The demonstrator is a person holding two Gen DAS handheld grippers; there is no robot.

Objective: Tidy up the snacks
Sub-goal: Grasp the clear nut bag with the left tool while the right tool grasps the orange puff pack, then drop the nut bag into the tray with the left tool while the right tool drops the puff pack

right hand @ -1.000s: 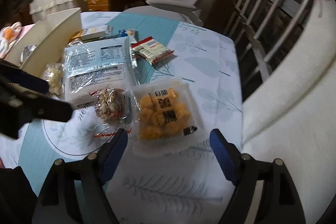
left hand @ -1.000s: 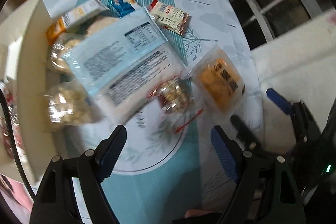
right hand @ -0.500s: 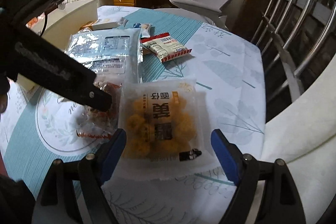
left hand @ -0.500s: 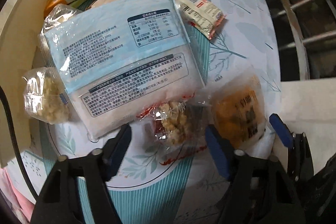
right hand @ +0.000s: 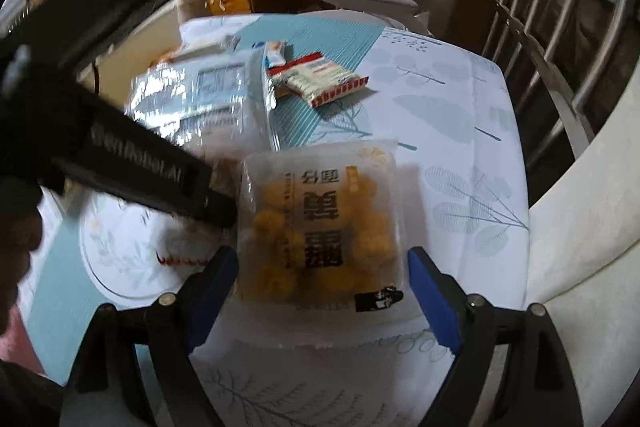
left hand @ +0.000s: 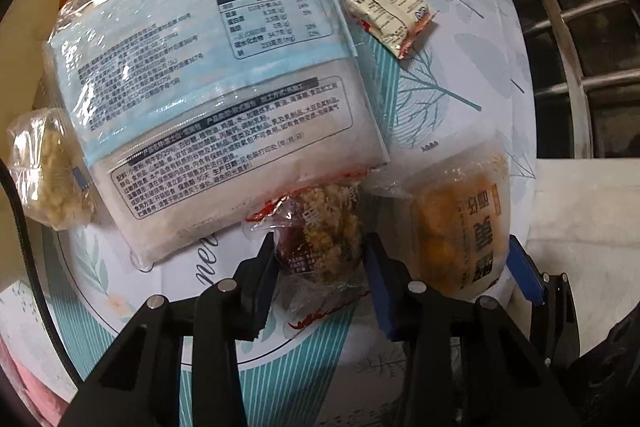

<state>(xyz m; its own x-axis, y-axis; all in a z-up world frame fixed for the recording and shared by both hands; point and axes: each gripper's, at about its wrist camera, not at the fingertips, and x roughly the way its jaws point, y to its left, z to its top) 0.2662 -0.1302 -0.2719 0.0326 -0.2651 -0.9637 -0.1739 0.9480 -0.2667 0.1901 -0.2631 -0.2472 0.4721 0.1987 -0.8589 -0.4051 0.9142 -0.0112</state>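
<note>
The left gripper is seen closed in on a small clear packet with red print, its blue pads pressed against the wrapper's two sides; the packet's near end is cut off behind the fingers. In the right wrist view most of this packet is hidden by the blurred black body of the left gripper, and only a strip of red print shows on the table.

The right gripper is held wide apart around an orange snack packet, with a pad at each side. Whether the pads touch the wrapper cannot be told. In the left wrist view the same orange packet lies just right of the gripped one, and one blue pad of the right gripper shows at its right edge.

Beyond them a large pale-blue bag lies label up, its far left corner covering other snacks that are only partly seen. A red-and-white sachet lies at its far right, and a clear bag of pale crumbly pieces at its left, partly tucked under it. All rest on a table with a teal and white leaf-print cloth.
</note>
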